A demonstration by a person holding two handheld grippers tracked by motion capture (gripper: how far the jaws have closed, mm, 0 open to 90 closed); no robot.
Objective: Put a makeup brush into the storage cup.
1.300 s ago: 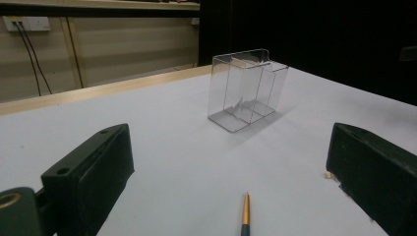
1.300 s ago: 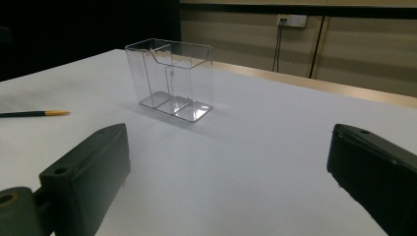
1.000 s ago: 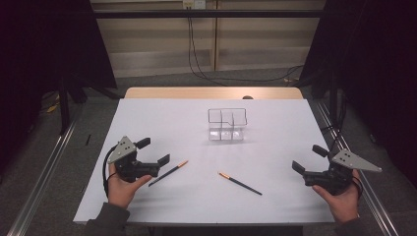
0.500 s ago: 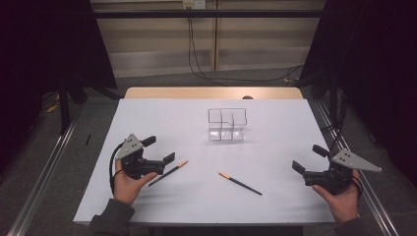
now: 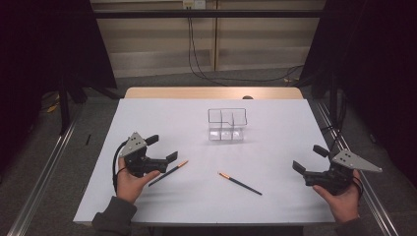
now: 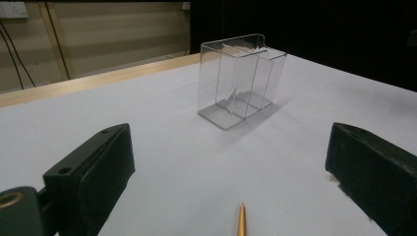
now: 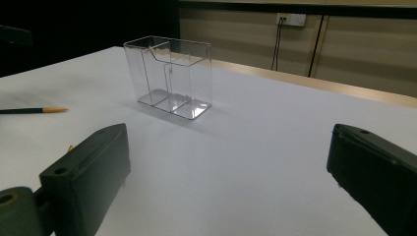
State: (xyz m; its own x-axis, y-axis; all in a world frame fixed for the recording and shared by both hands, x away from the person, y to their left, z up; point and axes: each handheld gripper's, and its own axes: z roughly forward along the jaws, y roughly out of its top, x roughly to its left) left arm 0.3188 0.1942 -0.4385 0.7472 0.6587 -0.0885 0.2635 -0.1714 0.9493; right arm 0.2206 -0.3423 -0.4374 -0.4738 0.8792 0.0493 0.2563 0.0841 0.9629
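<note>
Left gripper [image 5: 164, 149] advanced over near pencil [image 5: 169, 173], jaws spread; right gripper [image 5: 309, 160] released. Straddle shaft squarely before clenching.

Left gripper [image 5: 162, 149]: held in the left hand [image 5: 129, 181] at the near left of the table, jaws spread wide, pointing right and forward. Right gripper [image 5: 307, 160]: held in the right hand [image 5: 343, 199] at the near right edge, jaws spread wide, pointing left. Both forearms enter from the bottom edge
</note>
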